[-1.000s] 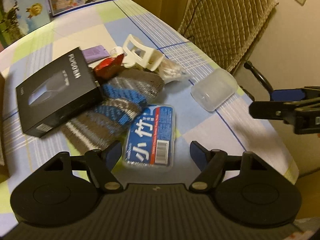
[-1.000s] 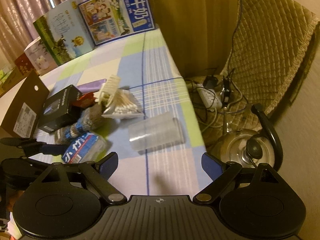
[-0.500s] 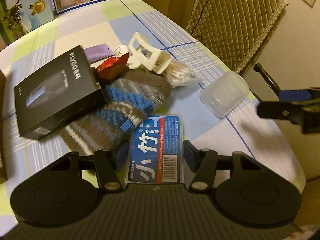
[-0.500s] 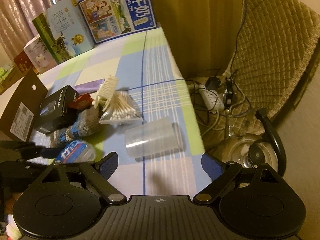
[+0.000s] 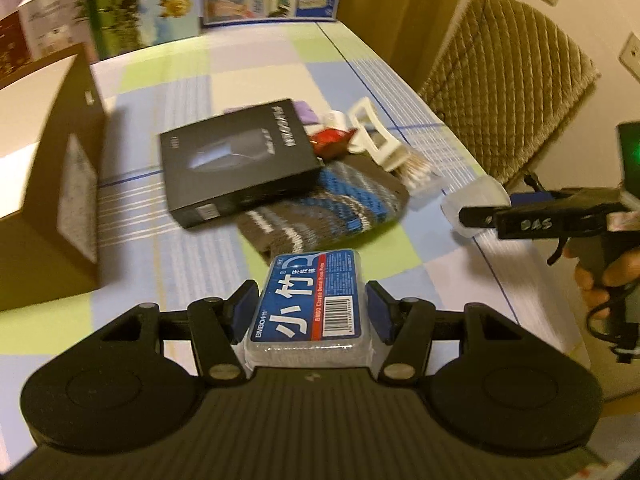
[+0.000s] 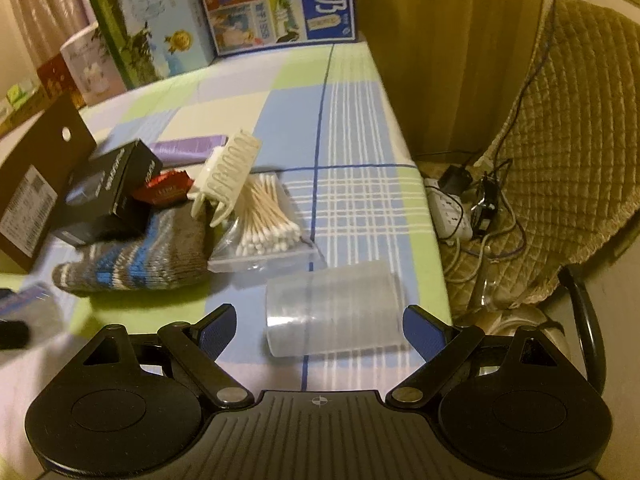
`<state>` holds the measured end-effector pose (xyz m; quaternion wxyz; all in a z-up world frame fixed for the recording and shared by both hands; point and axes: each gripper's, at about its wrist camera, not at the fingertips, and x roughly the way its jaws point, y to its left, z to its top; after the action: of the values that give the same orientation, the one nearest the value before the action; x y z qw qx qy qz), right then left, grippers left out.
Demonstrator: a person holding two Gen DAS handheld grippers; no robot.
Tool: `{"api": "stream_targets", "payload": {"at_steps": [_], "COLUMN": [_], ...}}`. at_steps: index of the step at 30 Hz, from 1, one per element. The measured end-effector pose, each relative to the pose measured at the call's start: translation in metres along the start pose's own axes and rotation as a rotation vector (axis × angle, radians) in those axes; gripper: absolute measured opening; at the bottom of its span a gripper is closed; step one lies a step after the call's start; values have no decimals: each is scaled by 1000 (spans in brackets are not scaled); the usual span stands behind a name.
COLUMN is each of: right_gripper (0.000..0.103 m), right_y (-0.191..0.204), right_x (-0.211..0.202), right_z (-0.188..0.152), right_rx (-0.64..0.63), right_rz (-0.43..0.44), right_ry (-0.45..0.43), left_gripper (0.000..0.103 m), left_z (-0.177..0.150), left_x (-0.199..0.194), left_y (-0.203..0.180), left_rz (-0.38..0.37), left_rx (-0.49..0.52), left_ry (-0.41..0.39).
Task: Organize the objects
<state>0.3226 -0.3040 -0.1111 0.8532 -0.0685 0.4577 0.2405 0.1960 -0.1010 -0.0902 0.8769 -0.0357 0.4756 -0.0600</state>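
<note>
My left gripper (image 5: 310, 312) is shut on a blue-labelled clear box of dental floss picks (image 5: 312, 304) and holds it off the checked tablecloth. Beyond it lie a striped knit sock (image 5: 324, 212), a black box (image 5: 236, 160), a red packet (image 5: 332, 140), a white hair claw (image 5: 376, 140) and a bag of cotton swabs (image 6: 264, 216). My right gripper (image 6: 320, 332) is open, its fingers either side of a clear plastic cup (image 6: 336, 308) lying on its side near the table's right edge. The right gripper also shows in the left wrist view (image 5: 520, 216).
An open brown cardboard box (image 5: 44, 184) stands at the left. Milk cartons (image 6: 276, 0) stand along the table's far edge. The right table edge drops to a quilted chair (image 6: 568, 160), a power strip (image 6: 448, 212) with cables and a kettle.
My left gripper closed on the floss box and lifted it, swinging left toward the cardboard box. My right gripper moved forward so the clear cup lies between its open fingers.
</note>
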Motion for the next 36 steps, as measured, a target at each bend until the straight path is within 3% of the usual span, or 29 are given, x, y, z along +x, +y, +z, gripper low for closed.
{"api": "stream_targets", "payload": {"at_steps": [3,6,14,19,26,36], "right_gripper": [87,70,69,69,69,69], "right_y": [3,5,14,42,125,285], "right_x": [7,11,-10,-39,-68,-54], "right_z": [-1,-2,-3,6,30,77], "right_rx": [-29,-46,-44,-31,-48,-167], "right_rz": [-24,-30,-42,-2,136,377], "right_ry": [4,5,-41,-97,-189,-253], "left_gripper": [54,54,54,54,54,54], "left_z": [-4,-9,-12,-8,2,14], "left_x": [-13,-26,-54,-76,-108,-147], "left_y": [6,14,45,75,131,247], "left_rz": [27,34,90,121,137,241], "left_rx": [-15,-39,-102,-127,-135,-189], "left_ry": [-18,-33,-66,-110,-170,-215]}}
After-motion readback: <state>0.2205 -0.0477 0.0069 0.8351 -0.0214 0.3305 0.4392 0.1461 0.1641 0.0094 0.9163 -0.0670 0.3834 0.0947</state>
